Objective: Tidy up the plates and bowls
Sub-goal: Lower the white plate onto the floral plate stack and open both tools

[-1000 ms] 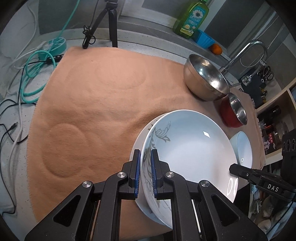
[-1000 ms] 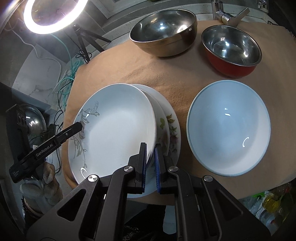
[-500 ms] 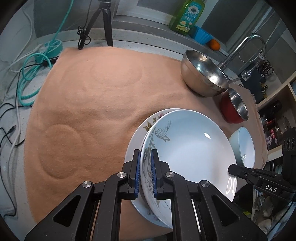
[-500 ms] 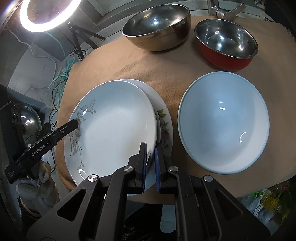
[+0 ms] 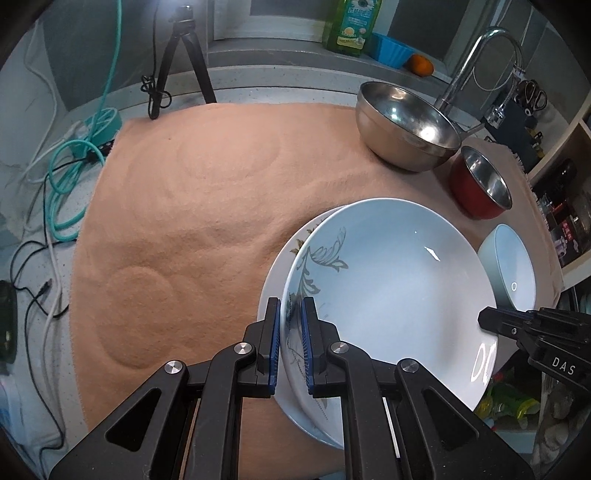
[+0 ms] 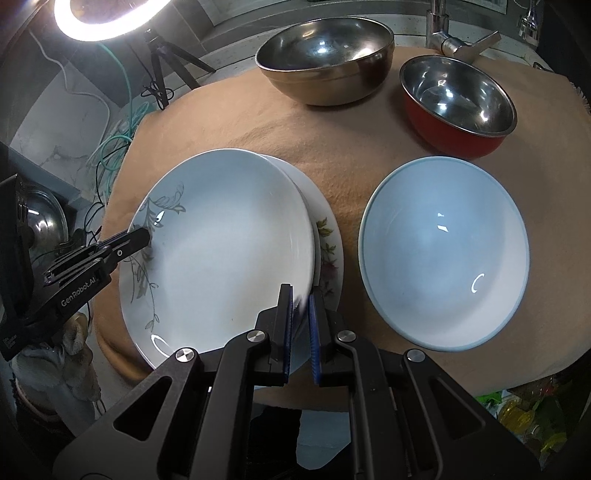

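Both tools [image 5: 290, 343] [image 6: 301, 325] clamp leaf plate [image 6: 221, 251] rim, opp sides

the flowered plate [image 6: 327, 236] lies mostly hidden under the leaf-pattern plate [image 6: 221, 251], only a crescent showing beside it. past that plate, the pale blue bowl [image 5: 511, 266] is partly covered by its rim. the dish soap bottle [image 5: 349, 26] is cut off at the frame's top.

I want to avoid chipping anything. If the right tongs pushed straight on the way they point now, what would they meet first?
Nothing new: the right tongs are already shut on the rim of the leaf-patterned plate. Pushed further, that plate would probably press into the floral plate beneath it, though depth is unclear.
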Available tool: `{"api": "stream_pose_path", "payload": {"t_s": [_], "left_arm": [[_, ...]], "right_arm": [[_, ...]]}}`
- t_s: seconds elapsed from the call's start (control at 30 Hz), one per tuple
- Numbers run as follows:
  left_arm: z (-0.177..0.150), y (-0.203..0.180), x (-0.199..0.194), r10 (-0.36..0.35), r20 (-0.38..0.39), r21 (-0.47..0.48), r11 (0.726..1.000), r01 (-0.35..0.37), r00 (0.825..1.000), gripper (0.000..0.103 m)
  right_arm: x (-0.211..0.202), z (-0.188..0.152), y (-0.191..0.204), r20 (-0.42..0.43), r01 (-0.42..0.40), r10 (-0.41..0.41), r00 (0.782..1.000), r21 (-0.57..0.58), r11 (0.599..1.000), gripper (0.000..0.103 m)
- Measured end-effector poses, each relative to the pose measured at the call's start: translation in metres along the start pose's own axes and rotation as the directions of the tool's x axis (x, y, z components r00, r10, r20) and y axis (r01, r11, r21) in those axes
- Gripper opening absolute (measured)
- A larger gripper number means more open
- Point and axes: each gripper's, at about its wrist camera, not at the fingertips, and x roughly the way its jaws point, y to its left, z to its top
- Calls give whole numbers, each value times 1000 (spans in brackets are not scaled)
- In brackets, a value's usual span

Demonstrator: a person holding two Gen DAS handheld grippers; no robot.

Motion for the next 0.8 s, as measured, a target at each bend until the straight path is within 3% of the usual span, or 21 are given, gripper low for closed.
{"api": "stream_pose_path", "payload": {"t_s": [0.3,0.8], "left_arm": [[-1,-8,0,43,5,47,998,-43,999,9],[1,-1,0,7,-9,19,1000,-7,1000,9]], "right_arm": [[1,1,3,-2,29,-29,1000,-29,999,9],[1,2,1,-9,14,-14,1000,-34,999,10]]}}
